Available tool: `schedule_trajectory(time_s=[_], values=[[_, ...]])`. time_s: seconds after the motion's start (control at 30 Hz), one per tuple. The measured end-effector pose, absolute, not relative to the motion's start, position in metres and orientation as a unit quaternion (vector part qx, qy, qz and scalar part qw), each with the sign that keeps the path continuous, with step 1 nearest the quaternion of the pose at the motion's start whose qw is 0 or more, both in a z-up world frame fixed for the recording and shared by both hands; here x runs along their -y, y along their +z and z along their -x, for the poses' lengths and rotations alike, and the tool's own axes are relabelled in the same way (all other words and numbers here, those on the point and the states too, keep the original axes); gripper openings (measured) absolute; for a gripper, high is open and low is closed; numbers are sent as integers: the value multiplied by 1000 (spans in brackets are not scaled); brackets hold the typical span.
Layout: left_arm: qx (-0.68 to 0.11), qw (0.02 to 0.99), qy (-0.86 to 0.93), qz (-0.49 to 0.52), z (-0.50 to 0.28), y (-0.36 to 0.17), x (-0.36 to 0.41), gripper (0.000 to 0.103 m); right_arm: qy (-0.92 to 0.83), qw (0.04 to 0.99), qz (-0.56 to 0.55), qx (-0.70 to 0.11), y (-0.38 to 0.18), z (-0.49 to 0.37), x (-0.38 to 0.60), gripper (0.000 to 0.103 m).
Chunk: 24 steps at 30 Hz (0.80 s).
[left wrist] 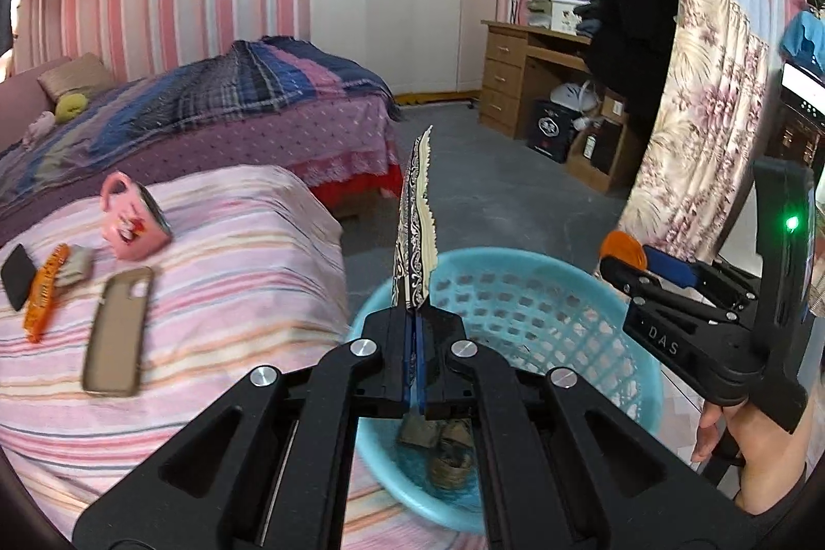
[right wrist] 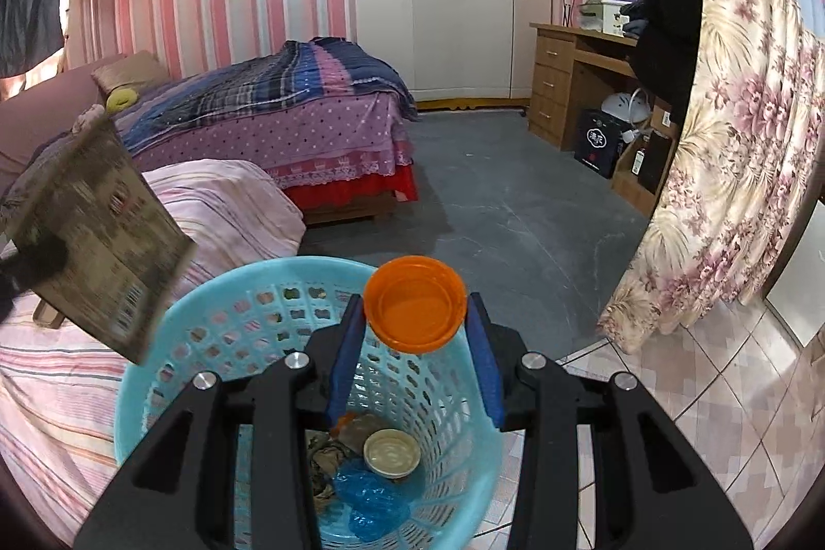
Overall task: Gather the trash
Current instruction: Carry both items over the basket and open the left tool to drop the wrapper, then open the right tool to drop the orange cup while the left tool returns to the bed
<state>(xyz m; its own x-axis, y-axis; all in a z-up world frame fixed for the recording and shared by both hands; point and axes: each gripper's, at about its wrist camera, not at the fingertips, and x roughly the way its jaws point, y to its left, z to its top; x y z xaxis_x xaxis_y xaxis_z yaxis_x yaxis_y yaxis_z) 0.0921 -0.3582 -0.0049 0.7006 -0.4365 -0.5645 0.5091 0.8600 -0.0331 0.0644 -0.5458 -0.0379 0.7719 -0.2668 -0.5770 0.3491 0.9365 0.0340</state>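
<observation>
Readable text is scarce. Letters "DAS" in white on the black body of the right claw [left wrist: 624, 264], seen from the left wrist view. Black box [right wrist: 598, 144] under the wooden desk, far beyond the right claw, carries white characters, too small to read. Flat printed pack [right wrist: 98, 230] left of the right claw shows a barcode and blurred print, illegible.
</observation>
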Motion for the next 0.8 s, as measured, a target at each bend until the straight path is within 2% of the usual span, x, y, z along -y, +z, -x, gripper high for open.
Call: schedule_trajectory(time_s=[0.13, 0.2, 0.27, 0.3, 0.37, 0.43, 0.63, 0.8], values=[[-294, 917, -259, -69, -97, -16, 362, 2, -164, 937, -68, -300, -40, -65, 545, 40], [-302, 915, -259, -71, -101, -21, 361, 15, -163, 937, -68, -301, -41, -66, 544, 40], [-303, 917, -248, -69, -105, -23, 354, 47, -163, 937, -65, -303, -42, -68, 542, 40], [-299, 922, -238, -68, -107, -24, 349, 53, -162, 936, -63, -305, -43, -69, 541, 40], [-294, 927, -222, -70, -110, -24, 339, 72, -162, 936, -61, -306, -43, -70, 539, 40], [-287, 934, -201, -73, -115, -23, 329, 81, -163, 935, -58, -308, -45, -72, 537, 40], [-271, 947, -151, -84, -130, -19, 295, 91, -161, 935, -51, -311, -45, -77, 528, 40], [-268, 952, -126, -73, -141, -15, 264, 92, -163, 936, -43, -309, -44, -80, 520, 41]])
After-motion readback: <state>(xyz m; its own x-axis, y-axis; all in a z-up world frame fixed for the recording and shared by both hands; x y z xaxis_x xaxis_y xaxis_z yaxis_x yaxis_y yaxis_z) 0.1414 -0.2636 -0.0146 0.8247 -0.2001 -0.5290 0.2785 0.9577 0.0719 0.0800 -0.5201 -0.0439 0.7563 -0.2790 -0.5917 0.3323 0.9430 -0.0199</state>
